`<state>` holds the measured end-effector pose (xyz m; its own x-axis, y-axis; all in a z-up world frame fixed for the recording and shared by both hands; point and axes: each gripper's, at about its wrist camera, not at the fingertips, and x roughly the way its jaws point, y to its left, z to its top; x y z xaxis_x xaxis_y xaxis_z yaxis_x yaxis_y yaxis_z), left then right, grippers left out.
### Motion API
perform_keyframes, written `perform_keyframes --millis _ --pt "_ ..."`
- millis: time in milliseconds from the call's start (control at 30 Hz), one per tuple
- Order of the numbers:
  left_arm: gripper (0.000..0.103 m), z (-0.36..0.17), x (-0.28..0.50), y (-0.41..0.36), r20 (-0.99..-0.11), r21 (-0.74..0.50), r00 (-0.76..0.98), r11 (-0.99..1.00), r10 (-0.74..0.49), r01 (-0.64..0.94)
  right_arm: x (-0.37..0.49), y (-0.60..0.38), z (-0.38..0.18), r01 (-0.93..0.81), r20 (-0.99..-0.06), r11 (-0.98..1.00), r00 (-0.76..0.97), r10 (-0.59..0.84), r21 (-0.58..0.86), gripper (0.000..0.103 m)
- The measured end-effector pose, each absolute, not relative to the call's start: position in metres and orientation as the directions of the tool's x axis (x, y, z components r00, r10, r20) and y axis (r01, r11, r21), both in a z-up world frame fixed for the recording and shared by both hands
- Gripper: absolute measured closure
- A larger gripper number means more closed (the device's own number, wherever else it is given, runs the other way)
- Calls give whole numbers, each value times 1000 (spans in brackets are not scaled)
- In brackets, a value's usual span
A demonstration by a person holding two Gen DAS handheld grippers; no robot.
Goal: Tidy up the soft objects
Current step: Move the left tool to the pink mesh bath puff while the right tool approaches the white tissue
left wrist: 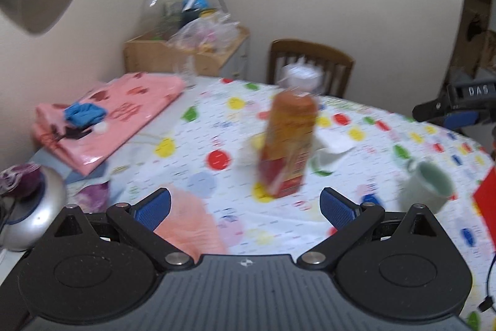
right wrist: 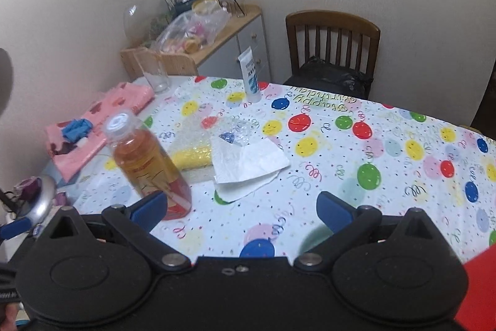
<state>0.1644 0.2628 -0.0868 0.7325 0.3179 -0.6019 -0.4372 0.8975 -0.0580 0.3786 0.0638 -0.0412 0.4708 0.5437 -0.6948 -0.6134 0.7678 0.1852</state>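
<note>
A folded pink cloth [left wrist: 105, 117] lies at the table's left edge with a crumpled blue cloth [left wrist: 83, 114] on top; both show in the right wrist view, pink cloth [right wrist: 99, 126], blue cloth [right wrist: 76, 127]. A peach soft item [left wrist: 192, 225] lies just under my left gripper [left wrist: 245, 207], which is open and empty. A yellow sponge in bubble wrap [right wrist: 192, 155] and a white napkin [right wrist: 248, 163] lie mid-table. My right gripper [right wrist: 241, 207] is open and empty above the balloon tablecloth [right wrist: 387, 163].
An orange drink bottle [right wrist: 148, 166] stands near my right gripper's left finger; it is blurred in the left wrist view [left wrist: 288, 145]. A green mug [left wrist: 427, 185], a glass [right wrist: 155, 73], a white tube [right wrist: 251, 76], a chair [right wrist: 331, 51] and a cluttered cabinet [right wrist: 198, 39] surround.
</note>
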Motion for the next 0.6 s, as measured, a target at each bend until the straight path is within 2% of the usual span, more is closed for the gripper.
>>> perform_keyframes --millis 600 --pt "0 -158 172 316 -727 -76 605 837 325 -541 449 171 -135 -585 -821 802 395 412 122 3"
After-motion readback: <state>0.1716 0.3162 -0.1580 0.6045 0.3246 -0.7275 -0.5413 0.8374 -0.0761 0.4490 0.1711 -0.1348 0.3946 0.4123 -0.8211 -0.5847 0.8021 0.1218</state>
